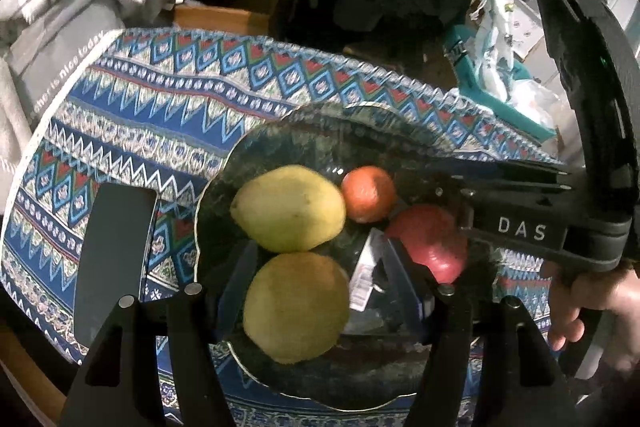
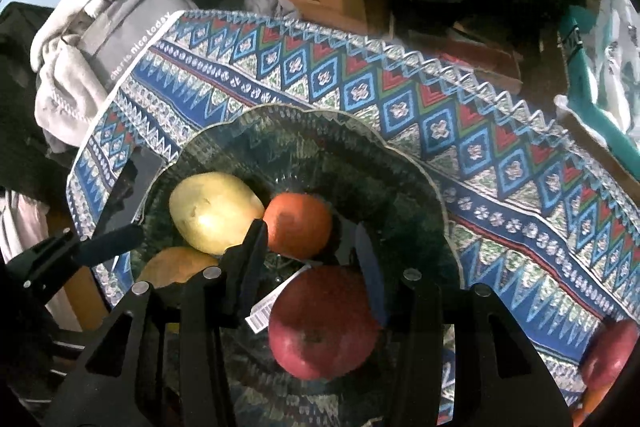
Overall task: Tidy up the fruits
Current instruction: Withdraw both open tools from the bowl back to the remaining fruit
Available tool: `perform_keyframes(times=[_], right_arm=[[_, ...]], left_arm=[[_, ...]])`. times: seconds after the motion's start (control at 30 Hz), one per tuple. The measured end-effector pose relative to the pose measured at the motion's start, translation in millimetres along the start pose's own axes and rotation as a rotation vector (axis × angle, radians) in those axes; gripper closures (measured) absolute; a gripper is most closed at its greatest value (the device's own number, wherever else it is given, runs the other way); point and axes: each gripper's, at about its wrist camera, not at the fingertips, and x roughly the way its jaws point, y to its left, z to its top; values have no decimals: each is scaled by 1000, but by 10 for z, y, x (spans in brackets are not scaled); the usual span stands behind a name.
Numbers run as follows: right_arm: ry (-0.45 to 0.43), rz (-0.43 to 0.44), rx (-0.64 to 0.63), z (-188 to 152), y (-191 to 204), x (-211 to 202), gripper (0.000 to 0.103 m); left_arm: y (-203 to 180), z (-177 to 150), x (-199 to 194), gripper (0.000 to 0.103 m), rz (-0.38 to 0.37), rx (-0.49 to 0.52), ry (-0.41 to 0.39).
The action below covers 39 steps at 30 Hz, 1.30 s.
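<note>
A dark glass plate [image 1: 304,131] [image 2: 304,147] sits on a patterned blue cloth. It holds two yellow-green pears [image 1: 288,213] [image 1: 296,307], a small orange fruit [image 1: 368,193] [image 2: 298,225] and a red apple [image 1: 430,241] [image 2: 324,323]. My left gripper [image 1: 256,267] is open, its fingers either side of the near pear. My right gripper [image 2: 314,267] is open with its fingers either side of the red apple; whether they touch it I cannot tell. The right gripper also shows in the left wrist view [image 1: 520,227].
Another red apple [image 2: 612,355] lies on the cloth [image 2: 400,99] at the right edge. Grey clothing [image 2: 120,7] is piled at the back left. A teal bin with plastic bags [image 1: 504,75] stands at the back right. A barcode label [image 2: 262,315] lies on the plate.
</note>
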Motion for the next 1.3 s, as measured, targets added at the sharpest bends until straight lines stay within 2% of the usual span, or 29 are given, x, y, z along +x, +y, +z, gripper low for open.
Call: perform_keyframes(times=[0.3, 0.4, 0.8, 1.3], right_arm=[[-72, -56, -7, -70, -8, -501, 56], [-93, -73, -7, -104, -23, -686, 56], [-159, -125, -23, -319, -91, -1342, 56], [-186, -187, -6, -741, -433, -1910, 52]], left_arm=[[-311, 29, -260, 35, -31, 52, -45], [-414, 22, -347, 30, -36, 68, -57], [-795, -8, -647, 26, -54, 152, -103], [-1272, -42, -718, 25, -97, 219, -89]])
